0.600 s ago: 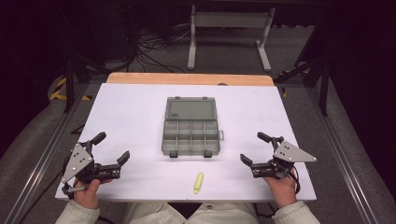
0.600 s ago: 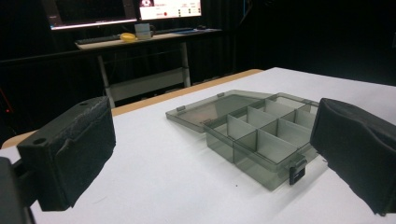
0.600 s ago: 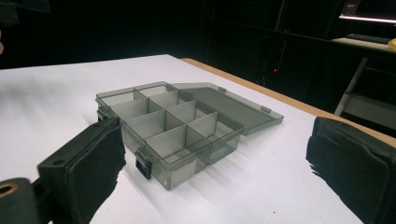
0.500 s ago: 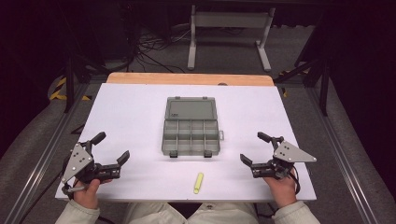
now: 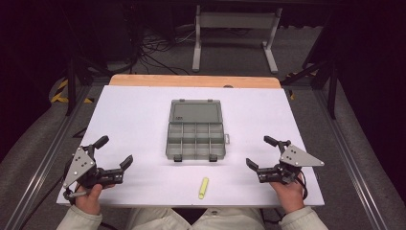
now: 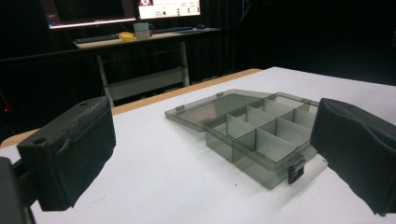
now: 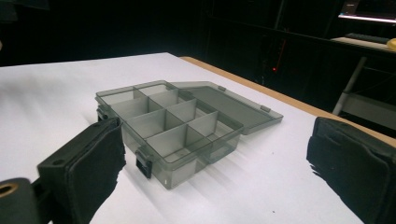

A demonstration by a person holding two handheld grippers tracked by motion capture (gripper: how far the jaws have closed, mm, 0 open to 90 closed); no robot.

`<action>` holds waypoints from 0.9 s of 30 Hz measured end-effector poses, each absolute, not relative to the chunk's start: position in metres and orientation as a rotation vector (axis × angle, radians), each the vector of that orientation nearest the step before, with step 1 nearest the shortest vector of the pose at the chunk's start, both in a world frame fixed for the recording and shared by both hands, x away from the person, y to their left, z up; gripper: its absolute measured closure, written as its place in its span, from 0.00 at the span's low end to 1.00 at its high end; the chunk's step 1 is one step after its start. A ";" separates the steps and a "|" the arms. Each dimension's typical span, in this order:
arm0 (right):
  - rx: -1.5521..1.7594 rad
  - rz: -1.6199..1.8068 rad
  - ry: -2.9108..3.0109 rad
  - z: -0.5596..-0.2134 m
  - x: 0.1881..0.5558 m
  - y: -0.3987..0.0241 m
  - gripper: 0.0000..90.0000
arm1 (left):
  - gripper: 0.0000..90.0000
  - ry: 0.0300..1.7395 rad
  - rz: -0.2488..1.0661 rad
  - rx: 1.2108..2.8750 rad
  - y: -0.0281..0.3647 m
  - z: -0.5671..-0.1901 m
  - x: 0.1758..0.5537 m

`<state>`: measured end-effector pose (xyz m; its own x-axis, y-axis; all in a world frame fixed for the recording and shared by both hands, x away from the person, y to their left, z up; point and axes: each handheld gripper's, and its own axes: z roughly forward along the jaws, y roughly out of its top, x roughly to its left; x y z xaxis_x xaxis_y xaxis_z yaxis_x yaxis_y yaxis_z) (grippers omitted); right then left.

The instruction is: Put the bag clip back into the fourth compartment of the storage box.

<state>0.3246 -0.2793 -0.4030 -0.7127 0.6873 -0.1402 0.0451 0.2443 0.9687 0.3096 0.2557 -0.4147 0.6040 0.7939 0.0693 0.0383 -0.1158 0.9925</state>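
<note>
A grey see-through compartment box [image 5: 196, 141] lies open in the middle of the white table [image 5: 134, 115], its lid [image 5: 195, 111] folded flat toward the far side. Its compartments look empty [image 6: 261, 133] [image 7: 163, 123]. A small yellow-green stick [image 5: 204, 187] lies near the front edge, below the box. My left gripper [image 5: 115, 152] rests at the front left, jaws wide apart, nothing between them. At the front right my right gripper [image 5: 262, 152] is likewise open and holds nothing. Both point inward at the box.
A wooden strip [image 5: 194, 81] runs along the table's far edge. Beyond it stand a metal frame stand [image 5: 233, 36] and cables on the floor. A desk with monitors and a mug [image 6: 141, 31] sits far off in the dark.
</note>
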 end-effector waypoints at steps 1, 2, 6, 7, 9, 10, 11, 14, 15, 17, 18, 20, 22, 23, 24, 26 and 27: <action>0.659 1.503 1.972 -0.403 0.324 -0.279 0.05 | 0.01 0.717 0.748 1.570 0.256 -0.415 0.310; 0.661 1.510 1.979 -0.402 0.324 -0.277 0.05 | 0.01 0.717 0.748 1.571 0.256 -0.415 0.309; 0.637 1.525 1.996 -0.398 0.324 -0.270 0.05 | 0.01 0.714 0.750 1.568 0.256 -0.414 0.309; 0.633 1.525 2.000 -0.397 0.324 -0.268 0.05 | 0.01 0.715 0.749 1.568 0.256 -0.414 0.309; 0.626 1.534 2.012 -0.394 0.326 -0.264 0.05 | 0.01 0.716 0.748 1.566 0.257 -0.414 0.309; 0.620 1.540 2.018 -0.393 0.327 -0.261 0.05 | 0.01 0.716 0.748 1.564 0.257 -0.414 0.309; 0.612 1.536 2.029 -0.393 0.328 -0.258 0.05 | 0.01 0.714 0.752 1.567 0.257 -0.413 0.308; 0.584 1.538 2.054 -0.390 0.331 -0.249 0.05 | 0.01 0.715 0.752 1.567 0.257 -0.413 0.308; 0.577 1.540 2.059 -0.389 0.332 -0.246 0.05 | 0.01 0.714 0.752 1.569 0.257 -0.413 0.309; 0.560 1.548 2.070 -0.387 0.335 -0.240 0.05 | 0.01 0.715 0.753 1.570 0.256 -0.413 0.308; 0.551 1.548 2.077 -0.386 0.336 -0.237 0.05 | 0.01 0.714 0.754 1.570 0.256 -0.413 0.308; 0.543 1.549 2.092 -0.384 0.338 -0.231 0.05 | 0.01 0.713 0.754 1.569 0.257 -0.413 0.308; 0.537 1.549 2.102 -0.383 0.339 -0.227 0.05 | 0.01 0.715 0.751 1.569 0.257 -0.413 0.309; 0.534 1.553 2.106 -0.382 0.340 -0.225 0.05 | 0.01 0.712 0.750 1.568 0.257 -0.413 0.309; 0.530 1.554 2.109 -0.381 0.341 -0.223 0.05 | 0.01 0.713 0.749 1.569 0.257 -0.413 0.309; 0.529 1.560 2.116 -0.379 0.343 -0.218 0.05 | 0.01 0.712 0.748 1.571 0.256 -0.413 0.309; 0.527 1.567 2.117 -0.379 0.344 -0.216 0.05 | 0.01 0.712 0.748 1.571 0.256 -0.413 0.309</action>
